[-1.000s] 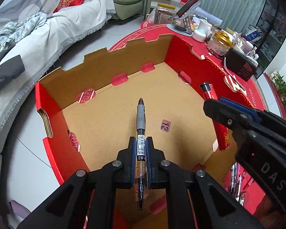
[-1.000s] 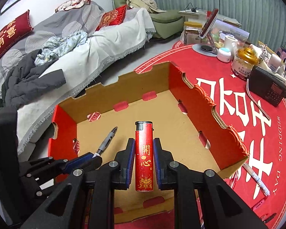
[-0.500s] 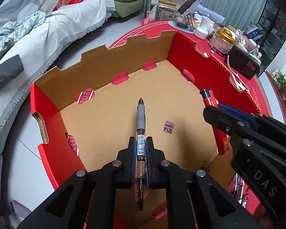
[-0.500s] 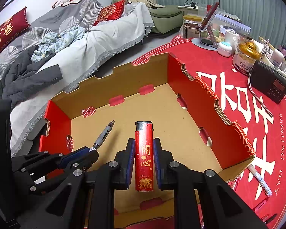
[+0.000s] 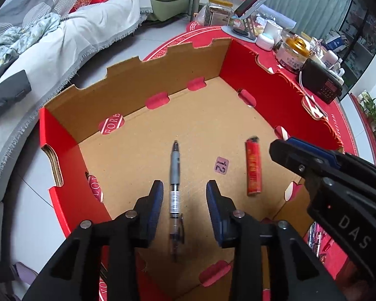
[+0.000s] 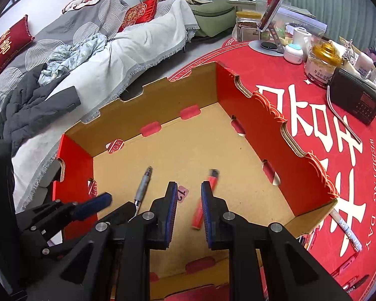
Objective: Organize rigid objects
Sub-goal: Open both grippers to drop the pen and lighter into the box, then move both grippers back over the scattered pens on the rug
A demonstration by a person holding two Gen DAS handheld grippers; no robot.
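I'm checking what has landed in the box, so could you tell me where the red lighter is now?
The red lighter lies on the floor of the cardboard box, right of the pen and the "12" sticker in the left wrist view.

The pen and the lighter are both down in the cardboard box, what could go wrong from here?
1. The left claw has just been opening, and the pen lies loose between its fingers. Dipping or closing could snag it.
2. The lighter looks blurred beside the right claw, so it may be unsettled and a pull-back might knock it.
3. Both claws hang close together inside the box, so they could bump each other or its walls.
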